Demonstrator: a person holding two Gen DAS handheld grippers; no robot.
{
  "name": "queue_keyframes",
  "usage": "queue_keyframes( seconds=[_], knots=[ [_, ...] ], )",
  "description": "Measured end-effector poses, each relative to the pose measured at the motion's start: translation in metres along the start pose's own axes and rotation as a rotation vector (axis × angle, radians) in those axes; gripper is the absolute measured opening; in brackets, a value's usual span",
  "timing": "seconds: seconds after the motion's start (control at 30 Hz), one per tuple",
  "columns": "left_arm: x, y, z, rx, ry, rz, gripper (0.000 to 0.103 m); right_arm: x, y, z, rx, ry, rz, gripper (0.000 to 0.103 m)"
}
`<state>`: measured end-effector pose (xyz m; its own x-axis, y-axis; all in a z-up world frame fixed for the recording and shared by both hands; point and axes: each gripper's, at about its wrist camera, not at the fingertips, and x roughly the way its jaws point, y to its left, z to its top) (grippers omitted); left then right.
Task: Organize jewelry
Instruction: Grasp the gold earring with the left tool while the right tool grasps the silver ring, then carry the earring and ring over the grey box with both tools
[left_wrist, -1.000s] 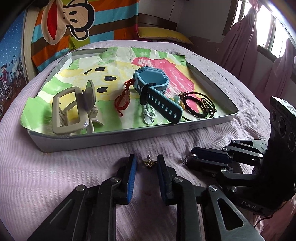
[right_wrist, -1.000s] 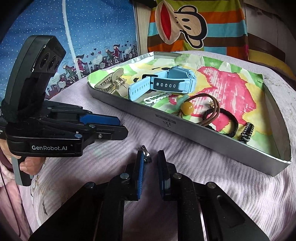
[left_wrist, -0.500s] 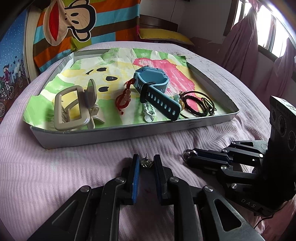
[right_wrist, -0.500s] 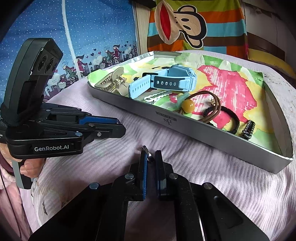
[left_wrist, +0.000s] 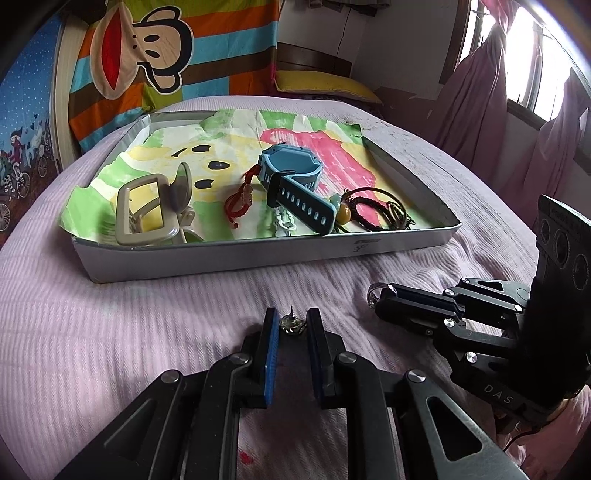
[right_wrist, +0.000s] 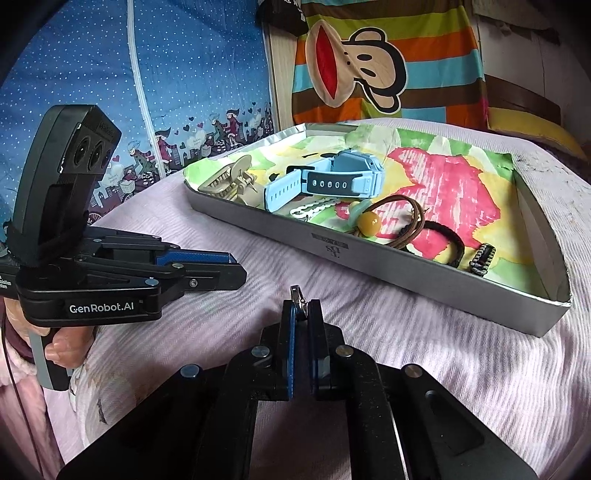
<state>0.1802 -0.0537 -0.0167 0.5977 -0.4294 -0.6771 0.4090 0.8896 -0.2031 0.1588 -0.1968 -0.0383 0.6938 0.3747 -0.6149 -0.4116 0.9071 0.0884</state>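
While a blue watch, beige hair claw and dark bracelets are lying in the tray on the lilac bedspread, the left gripper is pinching a small earring, and the right gripper is clamping a silver ring.

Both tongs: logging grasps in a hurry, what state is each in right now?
Left tongs: shut on a small stud earring.
Right tongs: shut on a small silver ring.
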Motion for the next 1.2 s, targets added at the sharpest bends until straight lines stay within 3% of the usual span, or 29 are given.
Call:
queue_keyframes(
  seconds=[0.33,0.57,0.8,1.2],
  knots=[
    [-0.024,-0.004,0.015,-0.017,-0.14,-0.031,0.015,-0.019,-0.001,0.003,-0.01,-0.106,-0.037,0.006],
    [-0.033,-0.005,0.039,-0.041,-0.213,0.003,0.014,-0.03,-0.005,0.008,0.009,-0.164,-0.052,0.006],
    [-0.031,-0.01,0.066,-0.031,-0.238,0.044,0.015,-0.037,-0.014,0.024,0.039,-0.212,-0.059,0.006],
    [-0.002,0.009,0.123,-0.088,-0.25,0.097,0.015,-0.027,-0.053,0.077,0.103,-0.249,-0.157,0.006]
  ],
)
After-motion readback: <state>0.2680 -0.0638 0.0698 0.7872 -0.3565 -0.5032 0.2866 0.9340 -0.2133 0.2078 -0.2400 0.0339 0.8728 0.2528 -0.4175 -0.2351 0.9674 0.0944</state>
